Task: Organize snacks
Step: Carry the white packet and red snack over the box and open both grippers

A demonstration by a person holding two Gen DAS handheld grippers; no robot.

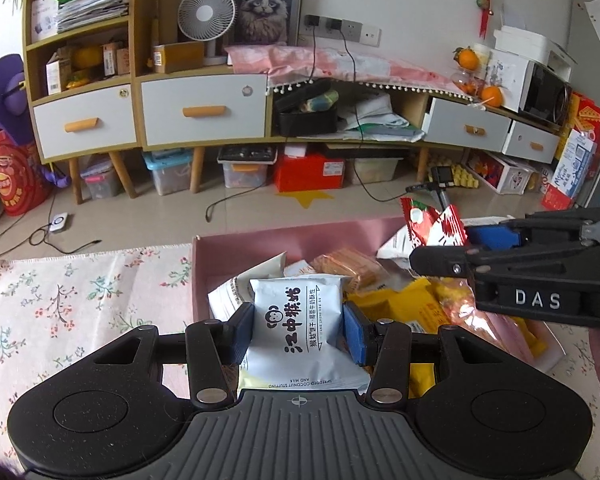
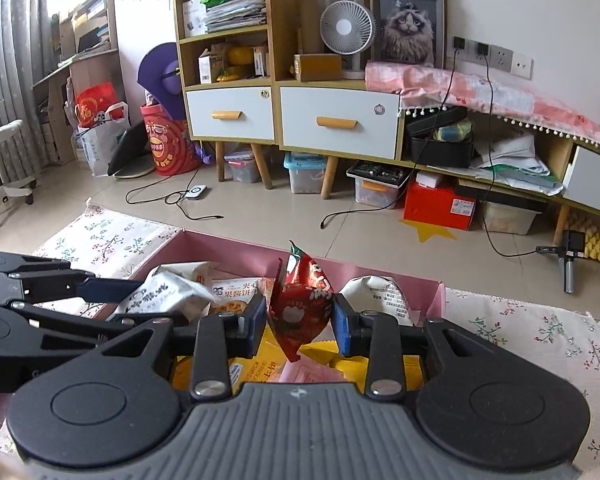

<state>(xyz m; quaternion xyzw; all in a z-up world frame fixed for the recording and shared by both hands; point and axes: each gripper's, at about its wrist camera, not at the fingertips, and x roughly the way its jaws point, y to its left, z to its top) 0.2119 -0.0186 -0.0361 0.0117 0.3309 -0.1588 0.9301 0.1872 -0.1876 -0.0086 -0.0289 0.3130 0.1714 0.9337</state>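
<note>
left wrist view: the left gripper [image 1: 299, 326] has its fingers [image 1: 244, 330] clenched on both sides of a white packet [image 1: 296, 320], held above the pink box [image 1: 236, 236] of snacks on the floral worktop [image 1: 80, 292]. right wrist view: the right gripper [image 2: 300, 322] fingers [image 2: 342, 330] pinch a red packet [image 2: 300, 300], upright over the same box [image 2: 432, 292].

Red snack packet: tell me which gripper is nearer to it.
Right. The right gripper is shut on the red snack packet; the left gripper sits beside it, shut on the white biscuit packet.
</note>
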